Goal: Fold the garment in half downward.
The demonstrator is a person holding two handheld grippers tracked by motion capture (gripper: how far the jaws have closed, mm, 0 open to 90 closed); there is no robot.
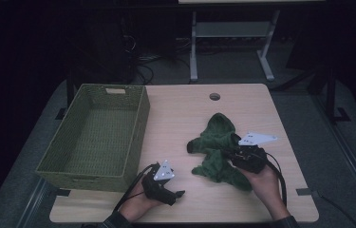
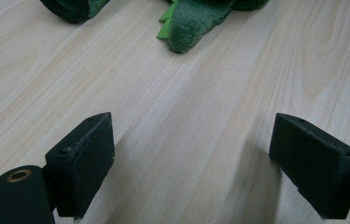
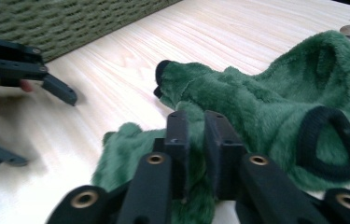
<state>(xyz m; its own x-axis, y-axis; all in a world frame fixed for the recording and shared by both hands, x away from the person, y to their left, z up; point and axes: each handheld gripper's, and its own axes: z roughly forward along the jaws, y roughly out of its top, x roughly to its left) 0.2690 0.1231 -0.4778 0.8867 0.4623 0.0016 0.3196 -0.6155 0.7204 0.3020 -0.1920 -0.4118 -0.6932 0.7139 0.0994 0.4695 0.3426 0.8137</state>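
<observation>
Right gripper view: right claw (image 3: 196,140) jaws nearly together, pinching a fold of the green fleece garment (image 3: 266,102), which lies crumpled on the desk (image 3: 238,28). High view: garment sits right of centre, well apart from the green basket (image 1: 97,137) at the desk's left edge. Left claw (image 2: 205,158) wide open, nothing btwn its jaws, low over bare wood near the front edge.

Basket (image 1: 97,135) on table (image 1: 185,107), left side. Garment (image 1: 217,145) on table, right of centre, well apart from basket. Left gripper (image 1: 178,194) near front edge, just right of basket's front corner. Right gripper (image 1: 227,153) on garment's right part.
</observation>
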